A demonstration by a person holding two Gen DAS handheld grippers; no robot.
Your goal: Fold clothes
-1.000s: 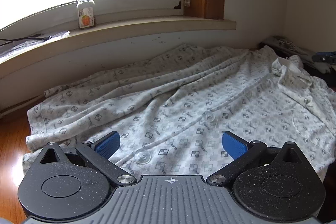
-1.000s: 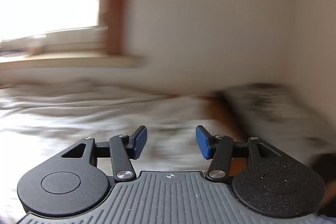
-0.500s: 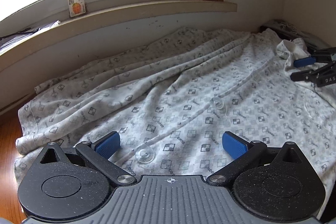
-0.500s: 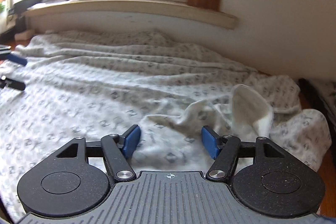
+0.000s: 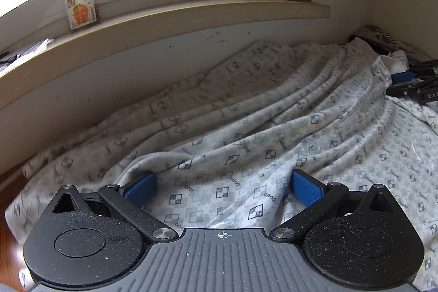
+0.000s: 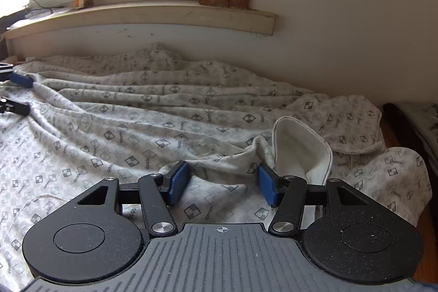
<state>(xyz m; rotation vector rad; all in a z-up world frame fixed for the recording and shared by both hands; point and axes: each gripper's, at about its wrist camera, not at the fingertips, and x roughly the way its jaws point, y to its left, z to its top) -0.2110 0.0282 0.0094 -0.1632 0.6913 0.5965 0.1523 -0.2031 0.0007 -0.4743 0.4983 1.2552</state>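
Standing low over the cloth, the left gripper has its jaws spread wide, and a ridge of the printed garment lies between the blue pads without being pinched. The right gripper is also wide open, at the right end of the garment, with a small hump of fabric between its pads and the turned-up collar, white inside, just right of it. Neither tool holds anything.

The garment lies spread out but wrinkled on the wooden surface, with long creases running left to right and its far edge bunched against the wall under the window sill. A clear button sits just beyond the right gripper, and a jar stands on the sill.

I think the danger is a poor pinch: if the jaws close on one loose ridge only, they may take the top layer alone, so the layers slide apart and the creases go into the fold. The collar could also fold under unevenly.
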